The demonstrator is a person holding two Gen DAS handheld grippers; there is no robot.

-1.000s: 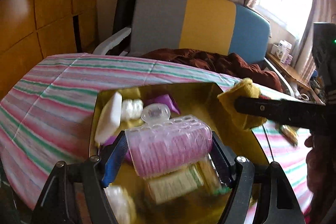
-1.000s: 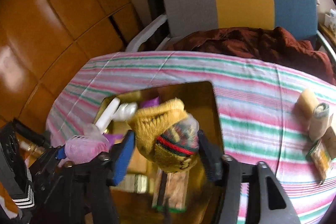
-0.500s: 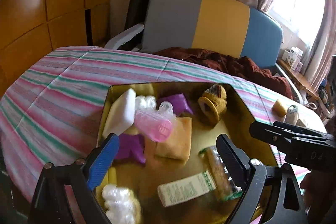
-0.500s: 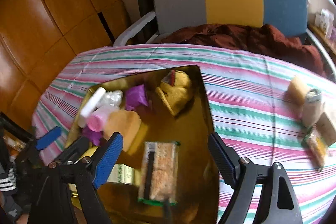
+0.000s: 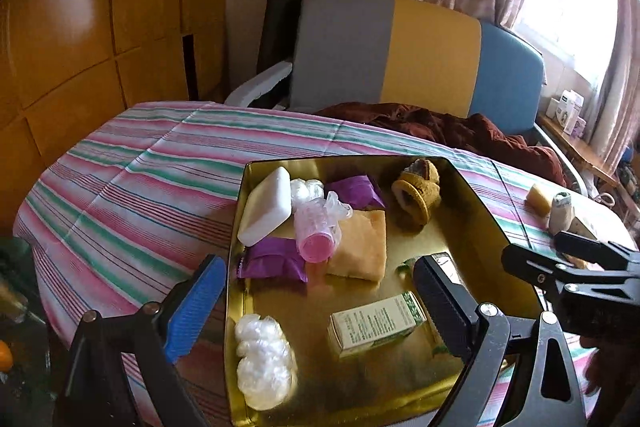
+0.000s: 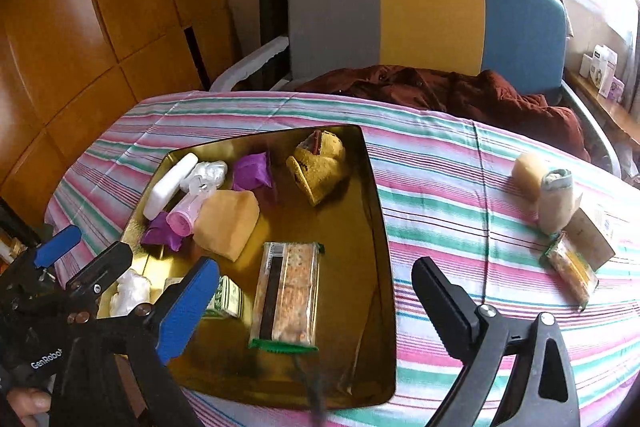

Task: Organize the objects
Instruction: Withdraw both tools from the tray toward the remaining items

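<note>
A gold tray (image 5: 460,223) (image 6: 356,227) lies on the striped tablecloth. In it rest a pink hair roller (image 5: 316,237) (image 6: 184,213), a yellow knitted bootie (image 5: 416,193) (image 6: 320,167), a white soap box (image 5: 266,213), purple packets (image 5: 354,189), a yellow cloth (image 5: 360,243), a green-and-white carton (image 5: 374,323), a cracker pack (image 6: 288,293) and a white plastic wad (image 5: 264,359). My left gripper (image 5: 316,269) stands open above the tray's near end, holding nothing. The jaws of my right gripper (image 6: 314,267) are opening over the tray's near right side, with nothing between them.
On the cloth to the right lie a pale sponge (image 6: 528,169), a rolled bundle (image 6: 556,199), a cardboard box (image 6: 592,231) and a snack packet (image 6: 572,269). A grey, yellow and blue chair (image 6: 428,15) with a brown cloth stands behind the table. Wooden panels line the left.
My left gripper let go of the pink roller and my right let go of the yellow bootie; both things now lie in the tray. Both grippers opened wide and drew back.
</note>
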